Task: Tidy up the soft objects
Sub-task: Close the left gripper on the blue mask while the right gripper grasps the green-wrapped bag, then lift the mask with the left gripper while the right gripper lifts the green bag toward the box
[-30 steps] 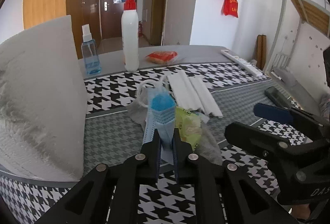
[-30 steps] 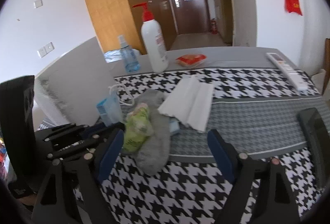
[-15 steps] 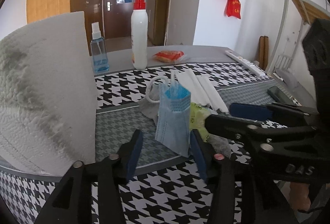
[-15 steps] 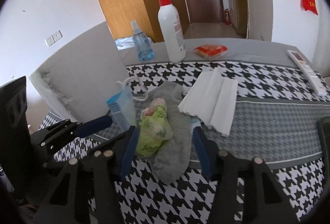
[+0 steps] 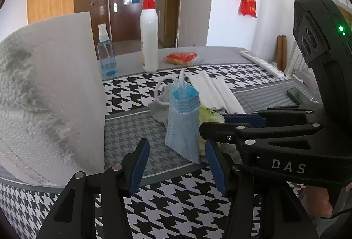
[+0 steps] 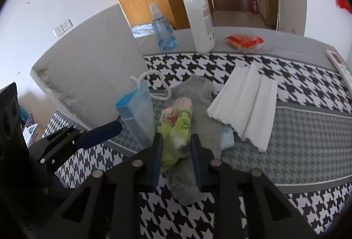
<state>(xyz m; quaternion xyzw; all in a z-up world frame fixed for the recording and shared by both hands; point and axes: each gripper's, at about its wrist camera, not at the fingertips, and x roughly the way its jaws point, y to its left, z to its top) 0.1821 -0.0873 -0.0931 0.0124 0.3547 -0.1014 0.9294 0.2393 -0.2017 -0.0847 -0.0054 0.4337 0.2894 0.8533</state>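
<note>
A folded blue face mask (image 5: 182, 120) stands on edge on the houndstooth tablecloth (image 5: 176, 201), just beyond the tips of my left gripper (image 5: 176, 146). That gripper is open and touches nothing. Right beside the mask lies a green tissue packet (image 6: 176, 126) on a grey sock (image 6: 198, 93). My right gripper (image 6: 175, 142) is closing on this packet, and both pads touch its sides. In the left wrist view the right gripper (image 5: 214, 121) reaches in from the right. Folded white cloths (image 6: 244, 104) lie behind.
A big white fluffy towel (image 5: 48, 89) stands as a wall on the left. At the back are a white pump bottle (image 5: 149, 41), a blue spray bottle (image 5: 106, 56) and a red packet (image 5: 181, 57). A white remote (image 5: 261, 63) and a dark phone (image 5: 297, 94) lie right.
My left gripper opened and let go of the blue mask, which stays standing. My right gripper came in and down over the green packet and narrowed from wide open onto it.
</note>
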